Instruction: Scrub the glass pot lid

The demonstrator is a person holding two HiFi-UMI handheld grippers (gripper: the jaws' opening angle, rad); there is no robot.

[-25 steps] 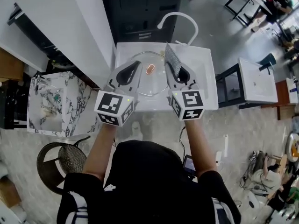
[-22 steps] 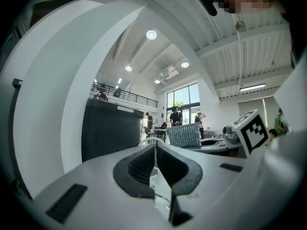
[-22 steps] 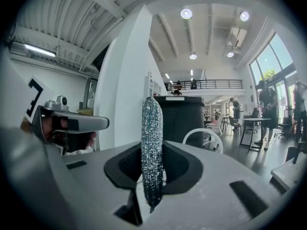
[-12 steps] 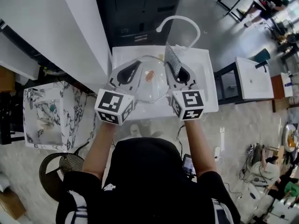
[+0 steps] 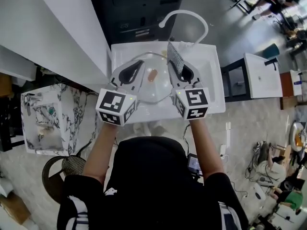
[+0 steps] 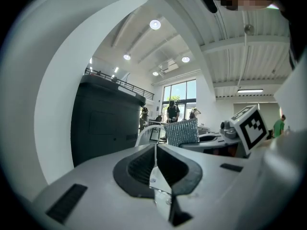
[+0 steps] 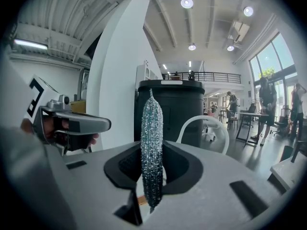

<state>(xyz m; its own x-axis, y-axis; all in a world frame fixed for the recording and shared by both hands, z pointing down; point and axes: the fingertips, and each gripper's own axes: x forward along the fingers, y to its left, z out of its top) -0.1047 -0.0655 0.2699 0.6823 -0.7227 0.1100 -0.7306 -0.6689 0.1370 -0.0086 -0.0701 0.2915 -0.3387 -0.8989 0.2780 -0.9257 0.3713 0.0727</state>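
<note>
Glass lid [image 5: 152,87] sits over the sink [image 5: 214,87], rim clamped in the left tongs [image 5: 140,65], apparently to steady its face for the silver scrubber [image 5: 176,58] pinched upright in the right tongs [image 5: 181,73].

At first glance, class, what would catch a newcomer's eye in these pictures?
The sparkly silver scouring pad stands out first, pinched upright in the right gripper. Next is the glass pot lid, gripped by its rim in the left gripper over the white sink with its curved faucet.
</note>
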